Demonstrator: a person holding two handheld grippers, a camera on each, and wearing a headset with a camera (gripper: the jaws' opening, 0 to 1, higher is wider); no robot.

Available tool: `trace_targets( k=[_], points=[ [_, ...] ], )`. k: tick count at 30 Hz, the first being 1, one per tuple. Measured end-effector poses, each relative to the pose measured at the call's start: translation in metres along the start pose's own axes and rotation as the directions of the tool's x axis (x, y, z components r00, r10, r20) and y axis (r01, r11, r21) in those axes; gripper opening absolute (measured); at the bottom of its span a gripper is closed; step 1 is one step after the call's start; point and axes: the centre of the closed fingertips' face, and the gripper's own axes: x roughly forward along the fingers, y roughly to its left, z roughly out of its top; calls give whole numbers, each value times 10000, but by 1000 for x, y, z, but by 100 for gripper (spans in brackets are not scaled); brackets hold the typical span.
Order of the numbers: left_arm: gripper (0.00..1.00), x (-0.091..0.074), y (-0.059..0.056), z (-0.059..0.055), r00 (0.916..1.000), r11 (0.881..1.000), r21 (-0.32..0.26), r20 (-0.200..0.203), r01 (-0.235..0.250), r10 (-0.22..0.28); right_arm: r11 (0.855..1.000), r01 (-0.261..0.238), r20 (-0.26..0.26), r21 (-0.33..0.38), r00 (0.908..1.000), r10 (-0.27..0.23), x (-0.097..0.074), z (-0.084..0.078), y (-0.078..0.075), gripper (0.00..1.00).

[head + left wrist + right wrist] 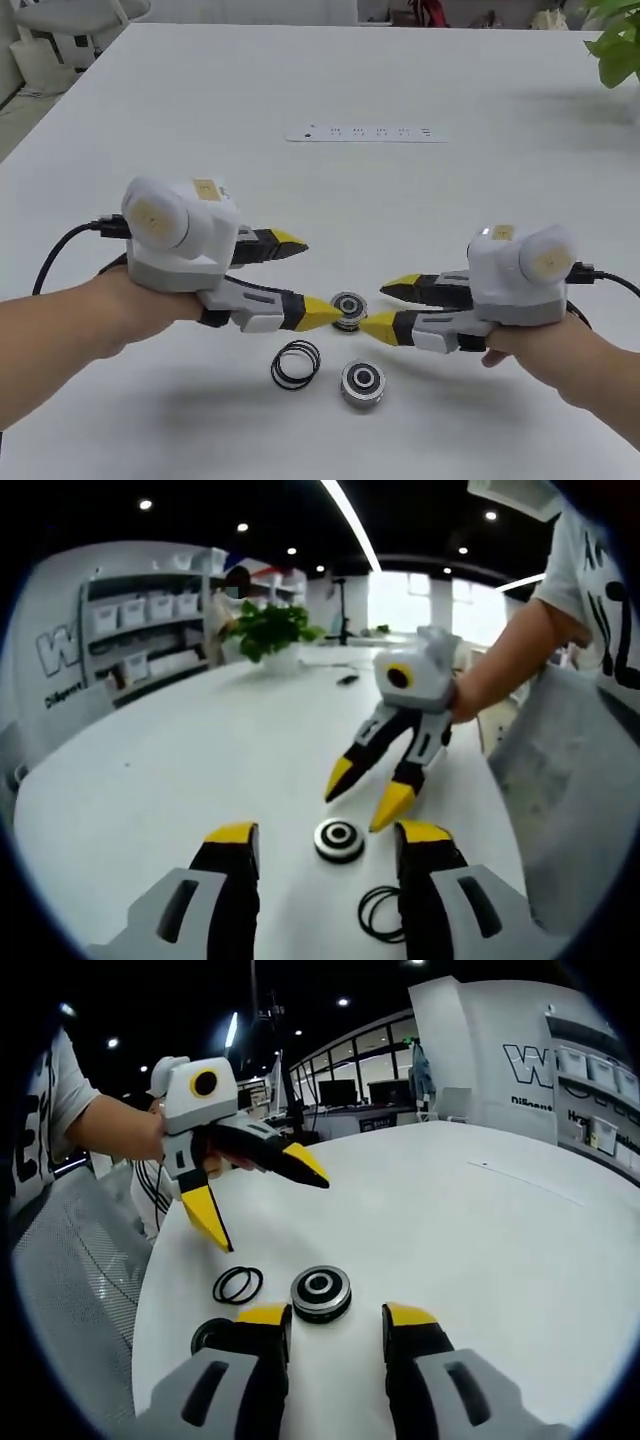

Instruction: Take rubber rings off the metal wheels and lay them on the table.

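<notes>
Table (420,200), wheel (348,306) between left tongs (320,280) and right tongs (375,306)

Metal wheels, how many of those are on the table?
2. One wheel lies between the left tool and the right tool; the other wheel sits nearer the person, beside the loose black rings.

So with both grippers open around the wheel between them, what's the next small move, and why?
Probably close the left gripper on the wheel to steady it. Both it and the right gripper are open with their tips flanking that wheel, whose rim appears to carry a dark band, likely a ring. Loose rubber rings lie beside a second wheel.
</notes>
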Motion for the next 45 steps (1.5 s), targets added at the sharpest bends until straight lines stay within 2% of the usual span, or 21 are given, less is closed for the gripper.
trace_targets(
  k=[8,16,21,29,36,40,45],
  points=[
    [48,11,1,-8,9999,9999,-116,-137,18,-20,9998,-193,-123,-56,9997,193,6,-5,6,29],
    [41,23,-7,-16,9989,9996,-121,-384,258,-262,9994,-341,-141,-82,9993,340,9,-7,7,24],
    [36,28,-7,-17,9987,9998,-56,-458,209,-211,9991,-397,-192,-123,9990,395,9,-8,7,22],
    [28,33,-7,-21,9976,9996,-17,-643,265,-266,9988,-471,-204,-152,9987,467,11,-9,10,21],
    [25,38,-9,-24,9968,9997,-24,-764,236,-238,9988,-479,-117,-104,9988,478,11,-9,10,21],
    [20,41,-9,-30,9944,9998,-32,-1034,218,-220,9989,-466,-115,-95,9989,465,11,-9,10,21],
    [17,42,-9,-28,9948,9998,-94,-999,189,-198,9989,-454,-138,-129,9989,453,10,-9,10,20]
  ],
)
